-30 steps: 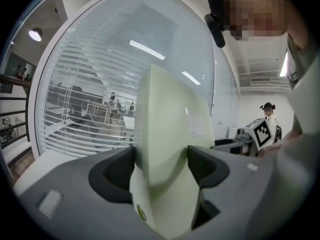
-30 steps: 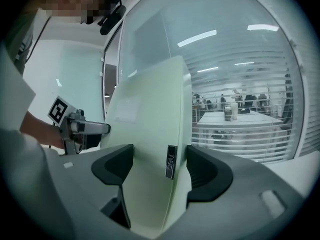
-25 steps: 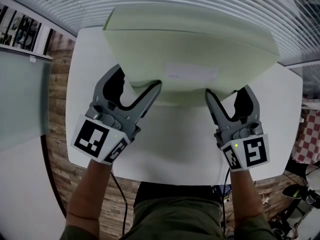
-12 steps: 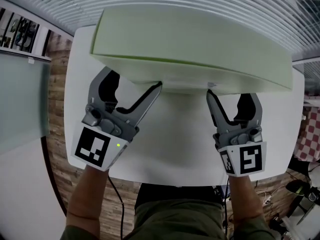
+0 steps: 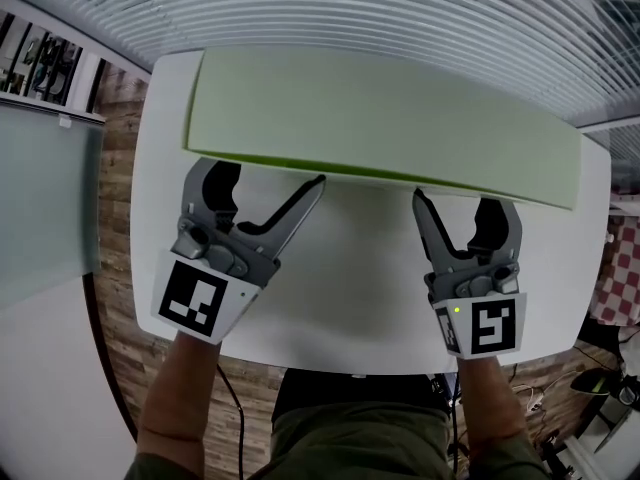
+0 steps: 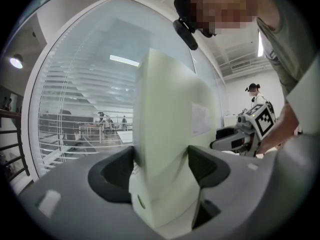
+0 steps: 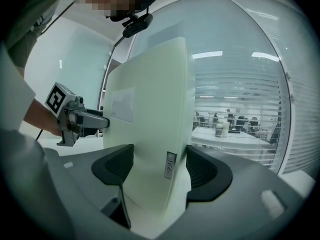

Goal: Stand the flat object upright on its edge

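Note:
A big pale green slab (image 5: 380, 118) stands on its long edge across the far half of the white table (image 5: 350, 288). My left gripper (image 5: 268, 176) holds its lower left part, one jaw on each face. My right gripper (image 5: 458, 200) holds the lower right part the same way. In the left gripper view the slab (image 6: 170, 124) fills the gap of the left gripper (image 6: 161, 164), touching both pads. The right gripper view shows the slab (image 7: 150, 119) pressed between the pads of the right gripper (image 7: 160, 166), with a small tag (image 7: 170, 165) on its edge.
The table's far edge lies close behind the slab, with window blinds (image 5: 400, 8) beyond. Wood flooring (image 5: 115, 258) shows at the left, and cables (image 5: 235, 388) hang below the near edge. A paper label (image 7: 122, 104) is stuck on the slab's near face.
The slab has swung up from leaning towards me to standing on its long edge. Both grippers stayed on its lower part and shifted slightly towards me.

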A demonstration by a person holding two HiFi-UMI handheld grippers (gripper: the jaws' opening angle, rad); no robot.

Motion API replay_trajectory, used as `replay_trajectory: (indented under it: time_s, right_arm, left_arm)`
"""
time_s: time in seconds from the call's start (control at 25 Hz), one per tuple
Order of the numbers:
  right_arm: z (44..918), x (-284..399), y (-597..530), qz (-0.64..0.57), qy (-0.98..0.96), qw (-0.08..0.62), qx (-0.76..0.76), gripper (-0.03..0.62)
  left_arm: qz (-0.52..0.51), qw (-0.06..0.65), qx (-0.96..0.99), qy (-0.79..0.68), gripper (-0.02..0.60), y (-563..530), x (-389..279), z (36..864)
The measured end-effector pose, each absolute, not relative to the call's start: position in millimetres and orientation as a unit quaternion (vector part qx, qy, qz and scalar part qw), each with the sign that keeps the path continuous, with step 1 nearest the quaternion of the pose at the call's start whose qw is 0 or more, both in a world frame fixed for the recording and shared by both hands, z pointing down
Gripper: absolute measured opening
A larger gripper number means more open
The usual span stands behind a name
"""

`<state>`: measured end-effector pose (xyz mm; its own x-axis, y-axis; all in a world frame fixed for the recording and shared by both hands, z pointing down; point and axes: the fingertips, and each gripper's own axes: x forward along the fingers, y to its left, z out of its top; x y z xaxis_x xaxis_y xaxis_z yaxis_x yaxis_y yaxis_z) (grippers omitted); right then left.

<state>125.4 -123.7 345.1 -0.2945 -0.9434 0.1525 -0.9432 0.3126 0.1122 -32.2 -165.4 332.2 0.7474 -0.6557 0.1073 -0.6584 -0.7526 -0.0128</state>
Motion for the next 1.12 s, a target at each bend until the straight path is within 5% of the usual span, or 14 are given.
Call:
replay_trajectory:
  time_s: [1.12]
  right_arm:
    - [348.2, 132.5, -123.6, 0.007, -0.816, 0.093, 0.571, 0.334]
  left_arm:
    - [0.046, 0.025, 0.927, -0.371, 0.325, -165.2, -36.7, 333.3]
